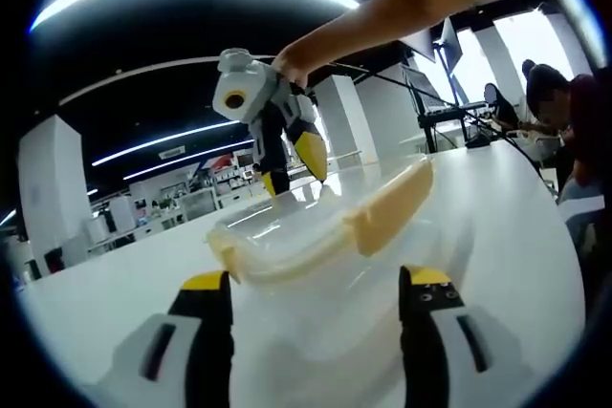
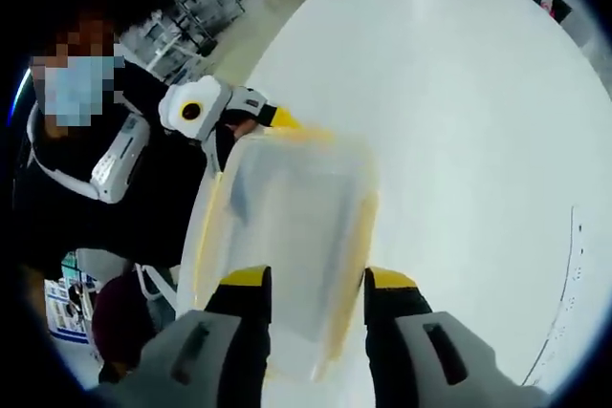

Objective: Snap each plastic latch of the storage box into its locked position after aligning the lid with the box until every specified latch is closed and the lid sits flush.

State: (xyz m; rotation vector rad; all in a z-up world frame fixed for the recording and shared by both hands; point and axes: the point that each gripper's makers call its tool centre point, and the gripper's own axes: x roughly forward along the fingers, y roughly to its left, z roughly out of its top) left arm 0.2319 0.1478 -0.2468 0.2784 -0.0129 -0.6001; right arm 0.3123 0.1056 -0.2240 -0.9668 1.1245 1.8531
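Observation:
A translucent storage box (image 1: 316,236) with its lid on lies on the white table (image 1: 507,236). A long yellow latch (image 1: 392,207) runs along its right side and a shorter one (image 1: 225,260) sits at its left corner. My left gripper (image 1: 317,279) is open, its jaws wide apart just short of the box's near end. My right gripper (image 1: 292,171) comes down at the far edge, fingers apart. In the right gripper view the box (image 2: 296,207) stretches away from my right gripper (image 2: 318,279), which is open at its near end, and the left gripper (image 2: 249,139) is at the far end.
A person's bare arm (image 1: 382,21) holds the right gripper. A person in dark clothes (image 2: 86,188) stands past the box's far end. Another person (image 1: 564,112) sits at the table's right end beside a stand with cables (image 1: 445,117). Bare tabletop (image 2: 459,121) extends to the right.

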